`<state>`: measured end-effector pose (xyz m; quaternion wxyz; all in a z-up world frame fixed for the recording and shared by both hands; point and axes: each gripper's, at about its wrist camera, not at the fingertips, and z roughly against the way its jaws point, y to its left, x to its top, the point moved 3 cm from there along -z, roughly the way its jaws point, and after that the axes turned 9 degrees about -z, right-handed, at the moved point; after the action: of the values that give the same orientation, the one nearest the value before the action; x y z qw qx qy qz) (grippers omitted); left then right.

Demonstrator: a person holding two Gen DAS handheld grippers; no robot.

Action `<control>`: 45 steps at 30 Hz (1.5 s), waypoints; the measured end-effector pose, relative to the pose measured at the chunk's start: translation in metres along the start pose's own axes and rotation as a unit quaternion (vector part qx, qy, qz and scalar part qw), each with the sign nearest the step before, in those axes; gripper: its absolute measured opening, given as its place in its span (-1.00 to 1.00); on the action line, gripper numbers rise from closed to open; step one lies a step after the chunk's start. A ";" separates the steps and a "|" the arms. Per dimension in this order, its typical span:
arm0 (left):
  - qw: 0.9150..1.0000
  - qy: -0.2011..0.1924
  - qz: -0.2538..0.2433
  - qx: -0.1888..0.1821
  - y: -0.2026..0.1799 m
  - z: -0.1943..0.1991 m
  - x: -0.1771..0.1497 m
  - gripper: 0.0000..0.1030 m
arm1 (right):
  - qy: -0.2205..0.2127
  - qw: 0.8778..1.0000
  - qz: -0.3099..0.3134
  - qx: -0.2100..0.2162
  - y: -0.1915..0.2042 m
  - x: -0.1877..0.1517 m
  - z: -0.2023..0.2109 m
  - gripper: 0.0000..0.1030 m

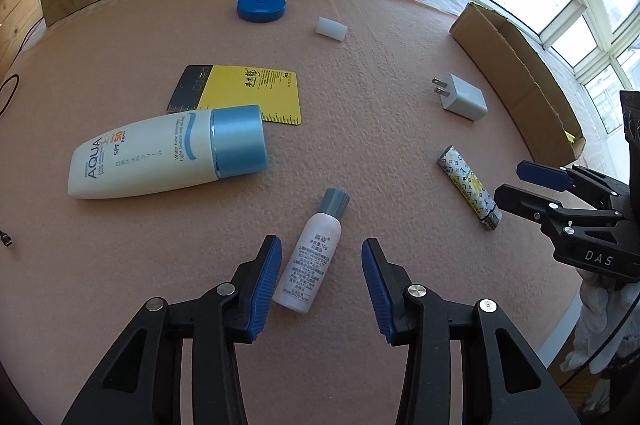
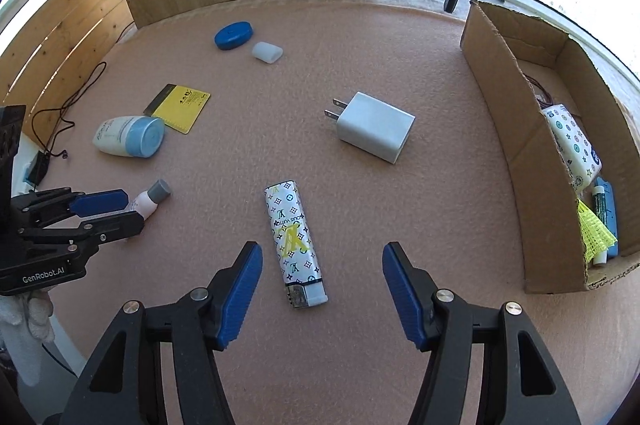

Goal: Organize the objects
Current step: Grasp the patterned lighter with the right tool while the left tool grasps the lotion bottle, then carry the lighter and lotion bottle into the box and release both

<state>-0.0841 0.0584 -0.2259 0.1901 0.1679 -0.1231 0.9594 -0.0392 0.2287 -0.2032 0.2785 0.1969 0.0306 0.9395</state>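
A small pink bottle (image 1: 314, 253) with a grey cap lies on the pink mat between the jaws of my left gripper (image 1: 322, 241). The left pad is close beside the bottle and the right pad stands apart, so the gripper is open. A patterned lighter (image 2: 292, 237) lies lengthwise between the wide-open fingers of my right gripper (image 2: 323, 245), touching neither pad. Each gripper also shows at the edge of the other's view: left gripper (image 2: 108, 213), right gripper (image 1: 514, 183).
On the mat lie a white charger (image 2: 374, 131), a sunscreen tube (image 1: 152, 157), a yellow card (image 1: 248, 89), a blue round lid (image 1: 261, 7) and a white cap (image 1: 331, 28). A cardboard box (image 2: 504, 97) at the right holds several items. A wooden board stands behind.
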 end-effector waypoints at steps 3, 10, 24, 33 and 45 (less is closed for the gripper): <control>1.000 0.005 -0.004 0.004 -0.002 -0.006 0.001 -0.13 | 0.008 1.000 0.004 -0.002 0.002 0.001 -0.006 -0.01; 1.000 0.007 -0.007 0.004 -0.006 -0.013 0.001 -0.27 | 0.022 1.000 0.019 -0.003 0.009 0.002 -0.018 -0.11; 1.000 0.000 -0.005 0.011 -0.006 -0.011 -0.006 -0.57 | 0.033 0.997 0.064 -0.026 0.023 -0.003 -0.031 -0.59; 1.000 -0.008 0.012 -0.012 -0.015 -0.006 -0.004 -0.57 | 0.021 0.999 0.044 -0.007 0.012 -0.011 -0.017 -0.59; 0.998 -0.048 0.000 -0.040 -0.052 0.011 0.037 -0.57 | -0.037 0.999 0.001 0.001 -0.043 -0.004 0.045 -0.59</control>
<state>-0.0922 0.1133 -0.1934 0.1909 0.2057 -0.1704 0.9446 0.0029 0.2607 -0.1704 0.2778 0.2317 0.0214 0.9320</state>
